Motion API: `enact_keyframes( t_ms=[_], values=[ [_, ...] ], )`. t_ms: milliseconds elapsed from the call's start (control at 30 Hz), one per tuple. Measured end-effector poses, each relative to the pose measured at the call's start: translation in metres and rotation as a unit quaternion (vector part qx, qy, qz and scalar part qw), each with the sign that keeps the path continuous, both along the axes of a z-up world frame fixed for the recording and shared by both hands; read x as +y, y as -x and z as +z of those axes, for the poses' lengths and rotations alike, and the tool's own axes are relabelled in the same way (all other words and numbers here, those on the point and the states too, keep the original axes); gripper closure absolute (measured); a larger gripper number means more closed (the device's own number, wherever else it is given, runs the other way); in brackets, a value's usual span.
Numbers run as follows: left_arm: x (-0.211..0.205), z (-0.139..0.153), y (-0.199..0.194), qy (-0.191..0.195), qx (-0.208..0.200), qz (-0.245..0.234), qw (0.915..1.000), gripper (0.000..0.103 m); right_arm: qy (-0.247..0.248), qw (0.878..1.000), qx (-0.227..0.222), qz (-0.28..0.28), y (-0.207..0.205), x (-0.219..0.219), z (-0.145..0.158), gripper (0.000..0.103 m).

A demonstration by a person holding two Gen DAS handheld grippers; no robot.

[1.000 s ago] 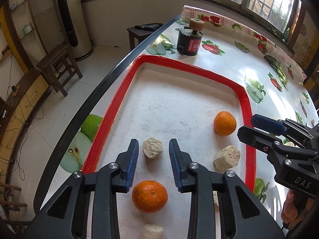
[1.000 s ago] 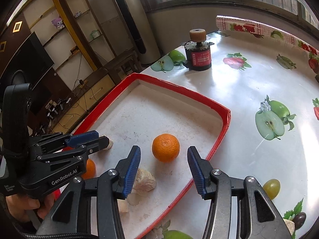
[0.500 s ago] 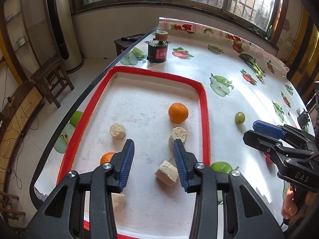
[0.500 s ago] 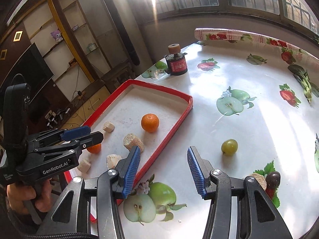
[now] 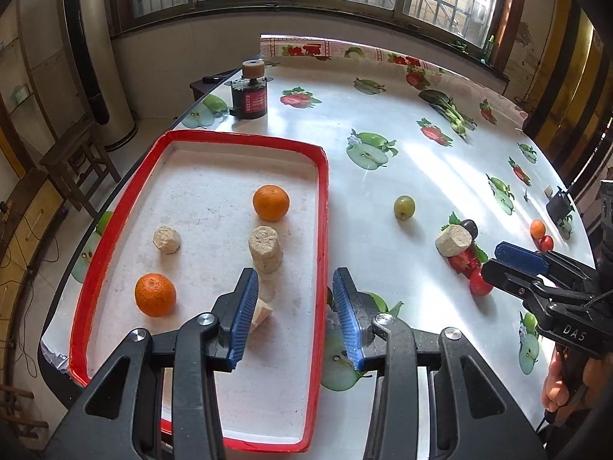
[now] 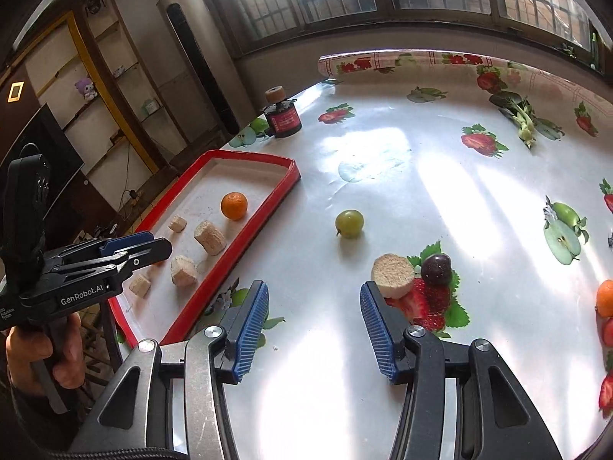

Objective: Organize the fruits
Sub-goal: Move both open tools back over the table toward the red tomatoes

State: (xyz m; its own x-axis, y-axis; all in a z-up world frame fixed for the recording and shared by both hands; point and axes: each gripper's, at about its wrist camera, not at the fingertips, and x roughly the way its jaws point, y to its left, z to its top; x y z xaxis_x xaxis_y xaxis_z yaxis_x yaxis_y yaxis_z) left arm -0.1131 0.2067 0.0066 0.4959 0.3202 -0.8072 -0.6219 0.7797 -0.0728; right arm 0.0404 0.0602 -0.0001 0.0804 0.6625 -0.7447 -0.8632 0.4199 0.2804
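Note:
A red-rimmed tray [image 5: 323,207] holds two oranges [image 5: 271,202] [image 5: 155,294] and several beige chunks [image 5: 265,248]. On the table to its right lie a green grape [image 5: 404,207], a beige chunk [image 5: 454,239], a dark cherry [image 6: 436,268] and red fruits [image 5: 479,285]. My left gripper [image 5: 294,318] is open and empty above the tray's right rim. My right gripper [image 6: 312,326] is open and empty above the table, short of the grape [image 6: 349,223] and the chunk [image 6: 392,280]. It also shows in the left wrist view [image 5: 515,264].
A black canister with a cork lid [image 5: 249,94] stands at the table's far left. A small orange and a red fruit [image 5: 540,234] lie near the right edge. A wooden stool [image 5: 76,161] stands on the floor to the left.
Both grippers have pulled back and up from the tray and shifted right. More of the table and the loose fruit now shows. Both stay open and empty.

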Motion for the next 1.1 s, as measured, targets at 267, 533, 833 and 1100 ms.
enact_keyframes(
  t_ms=[267,533,833,1100],
  values=[
    [-0.032,-0.003,-0.022,0.012,-0.002,-0.037,0.9992,0.065,0.008,0.999,-0.001,-0.044,-0.023,-0.053,-0.006,0.051],
    [-0.072,-0.014,-0.052,0.036,-0.001,-0.087,0.9956,0.065,0.014,0.996,0.001,-0.090,-0.043,-0.106,-0.014,0.051],
    [-0.114,-0.030,-0.091,0.055,0.014,-0.138,0.9887,0.065,0.022,0.989,0.007,-0.146,-0.072,-0.159,-0.022,0.050],
    [-0.130,-0.045,-0.118,0.071,0.028,-0.166,0.9831,0.065,0.030,0.981,0.008,-0.189,-0.098,-0.193,-0.030,0.050]
  ],
)
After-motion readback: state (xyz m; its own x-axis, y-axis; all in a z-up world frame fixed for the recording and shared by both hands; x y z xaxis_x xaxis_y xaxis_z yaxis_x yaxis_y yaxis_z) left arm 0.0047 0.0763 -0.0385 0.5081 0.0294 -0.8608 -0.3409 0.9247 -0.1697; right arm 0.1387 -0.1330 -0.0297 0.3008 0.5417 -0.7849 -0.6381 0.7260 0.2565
